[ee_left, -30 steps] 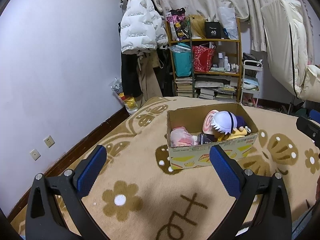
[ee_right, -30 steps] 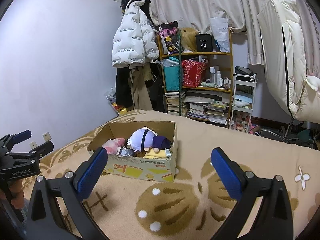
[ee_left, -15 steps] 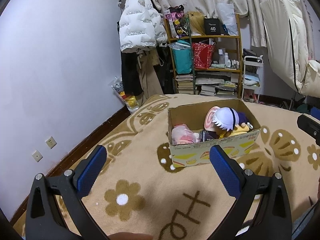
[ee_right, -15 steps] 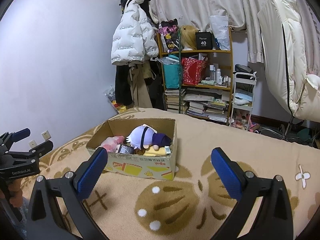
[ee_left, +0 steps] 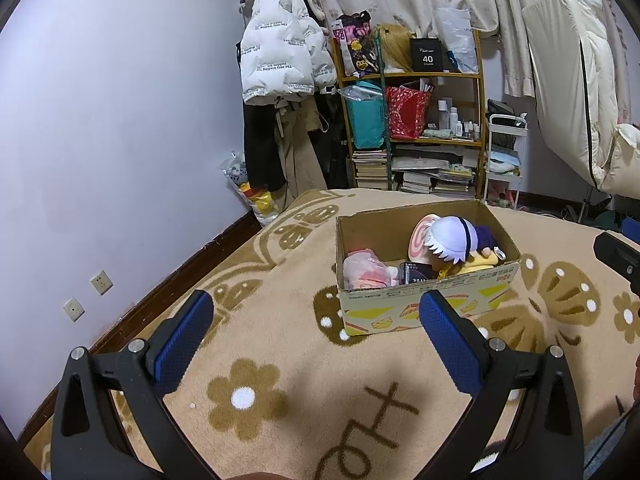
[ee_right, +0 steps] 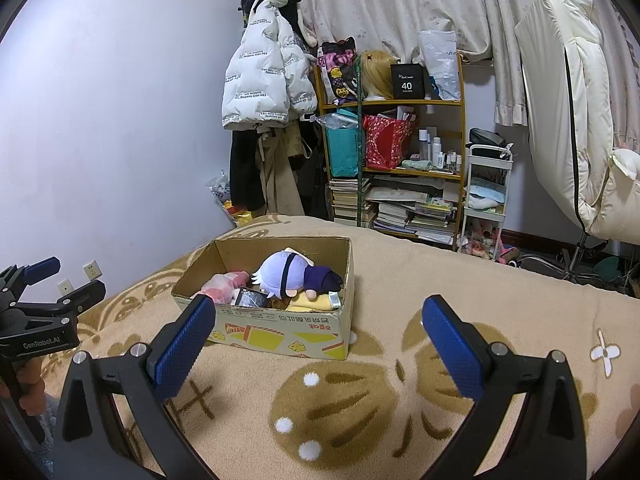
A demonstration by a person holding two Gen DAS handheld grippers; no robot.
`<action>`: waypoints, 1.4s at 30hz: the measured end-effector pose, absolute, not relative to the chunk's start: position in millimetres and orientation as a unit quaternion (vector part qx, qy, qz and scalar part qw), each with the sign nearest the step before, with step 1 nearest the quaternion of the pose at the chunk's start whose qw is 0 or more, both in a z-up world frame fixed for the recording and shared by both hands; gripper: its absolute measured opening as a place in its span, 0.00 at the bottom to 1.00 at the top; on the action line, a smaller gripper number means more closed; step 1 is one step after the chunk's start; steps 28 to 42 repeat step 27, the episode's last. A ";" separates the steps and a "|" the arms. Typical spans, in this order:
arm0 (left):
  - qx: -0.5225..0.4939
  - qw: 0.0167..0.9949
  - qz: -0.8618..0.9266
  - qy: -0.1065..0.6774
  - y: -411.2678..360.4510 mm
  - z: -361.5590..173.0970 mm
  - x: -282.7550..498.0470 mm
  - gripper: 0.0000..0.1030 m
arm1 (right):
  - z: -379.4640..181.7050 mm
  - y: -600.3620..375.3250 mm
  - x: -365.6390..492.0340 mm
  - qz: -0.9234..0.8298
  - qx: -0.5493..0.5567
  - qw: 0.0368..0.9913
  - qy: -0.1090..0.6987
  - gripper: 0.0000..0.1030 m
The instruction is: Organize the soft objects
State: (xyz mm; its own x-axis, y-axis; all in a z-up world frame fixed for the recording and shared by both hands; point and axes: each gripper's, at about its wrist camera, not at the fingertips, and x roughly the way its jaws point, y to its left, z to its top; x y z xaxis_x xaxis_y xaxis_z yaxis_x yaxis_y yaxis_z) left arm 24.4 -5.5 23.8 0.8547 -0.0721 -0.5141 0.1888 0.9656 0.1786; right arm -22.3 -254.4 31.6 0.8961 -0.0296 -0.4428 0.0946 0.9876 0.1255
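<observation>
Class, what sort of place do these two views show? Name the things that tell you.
Most likely a lived-in bedroom: a white puffer jacket hangs on the wall, a wooden shelf unit holds books, bags and bottles, and a cardboard box of plush toys sits on a beige patterned blanket.

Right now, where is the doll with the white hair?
The white-haired doll lies inside the cardboard box on the beige blanket, left of centre in the right wrist view, with a pink plush on its left.
</observation>
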 end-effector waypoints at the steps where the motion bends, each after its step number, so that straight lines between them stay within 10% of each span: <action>1: 0.112 0.956 -0.069 0.261 -5.7 23.9 24.3 0.99 | 31.7 -254.6 -22.3 -0.032 0.072 0.971 0.226 1.00; 42: 0.106 0.956 -0.068 0.263 -9.5 24.4 22.0 0.99 | 33.0 -256.7 -22.2 -0.031 0.070 0.971 0.227 1.00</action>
